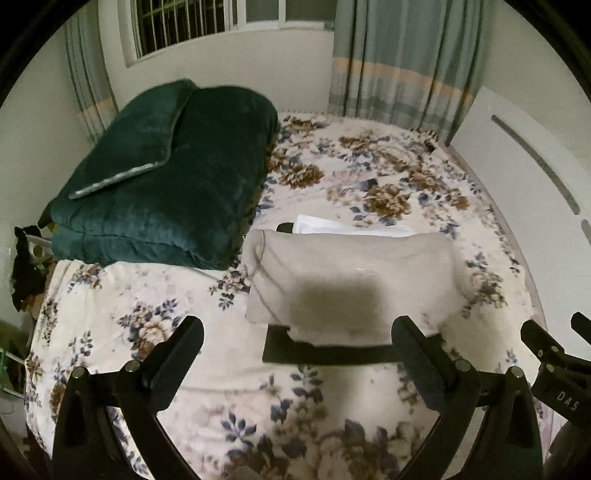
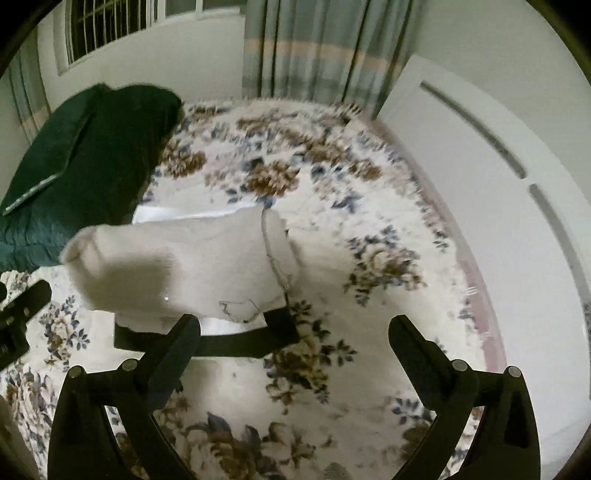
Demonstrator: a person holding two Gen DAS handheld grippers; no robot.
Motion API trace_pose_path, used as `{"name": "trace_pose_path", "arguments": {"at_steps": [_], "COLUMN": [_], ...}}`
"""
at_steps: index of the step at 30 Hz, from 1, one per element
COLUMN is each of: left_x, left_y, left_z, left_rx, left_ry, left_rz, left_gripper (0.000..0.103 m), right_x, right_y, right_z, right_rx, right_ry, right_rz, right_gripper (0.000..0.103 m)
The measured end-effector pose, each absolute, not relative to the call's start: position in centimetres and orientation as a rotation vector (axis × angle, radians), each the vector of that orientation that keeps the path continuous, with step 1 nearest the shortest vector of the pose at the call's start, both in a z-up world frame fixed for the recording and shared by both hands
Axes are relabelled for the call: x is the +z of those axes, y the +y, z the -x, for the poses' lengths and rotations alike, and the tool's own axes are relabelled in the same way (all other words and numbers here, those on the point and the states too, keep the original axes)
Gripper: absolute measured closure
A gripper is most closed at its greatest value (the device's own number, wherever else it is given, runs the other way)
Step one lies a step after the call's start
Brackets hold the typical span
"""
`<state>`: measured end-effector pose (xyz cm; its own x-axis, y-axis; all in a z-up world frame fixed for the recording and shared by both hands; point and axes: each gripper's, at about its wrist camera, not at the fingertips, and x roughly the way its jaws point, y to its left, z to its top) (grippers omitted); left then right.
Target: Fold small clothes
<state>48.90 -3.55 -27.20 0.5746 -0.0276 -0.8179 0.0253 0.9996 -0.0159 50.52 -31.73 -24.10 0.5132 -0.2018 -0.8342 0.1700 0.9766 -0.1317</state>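
Observation:
A folded beige garment (image 1: pixel 351 277) lies on the floral bedspread (image 1: pixel 221 387), on top of a black garment (image 1: pixel 325 350) and a white one (image 1: pixel 351 227). My left gripper (image 1: pixel 295 343) is open and empty, just in front of the pile. The beige garment also shows in the right wrist view (image 2: pixel 184 266), with the black garment (image 2: pixel 229 341) under it. My right gripper (image 2: pixel 295 343) is open and empty, to the right of the pile. The right gripper's tip shows at the left wrist view's right edge (image 1: pixel 554 354).
A folded dark green quilt (image 1: pixel 166 177) sits at the bed's back left. A white headboard (image 1: pixel 535 192) runs along the right side. Curtains (image 1: pixel 399 59) and a barred window (image 1: pixel 184 22) are behind the bed.

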Motion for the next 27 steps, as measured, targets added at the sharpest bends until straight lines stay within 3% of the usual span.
{"name": "trace_pose_path", "arguments": {"at_steps": [14, 27], "left_x": [-13.5, -6.1], "left_y": [-4.3, -3.9], "left_z": [-33.1, -23.0], "left_rx": [-0.064, -0.057], "left_ry": [0.809, 0.72], "left_rz": [0.006, 0.003], "left_gripper": [0.0, 0.0], "right_x": [-6.2, 4.5], "right_y": [-30.3, -29.4], "right_z": [-31.2, -17.7], "right_rx": [-0.233, -0.181], "right_ry": [0.794, 0.659], "right_rz": [0.045, 0.034], "right_gripper": [0.0, 0.0]}}
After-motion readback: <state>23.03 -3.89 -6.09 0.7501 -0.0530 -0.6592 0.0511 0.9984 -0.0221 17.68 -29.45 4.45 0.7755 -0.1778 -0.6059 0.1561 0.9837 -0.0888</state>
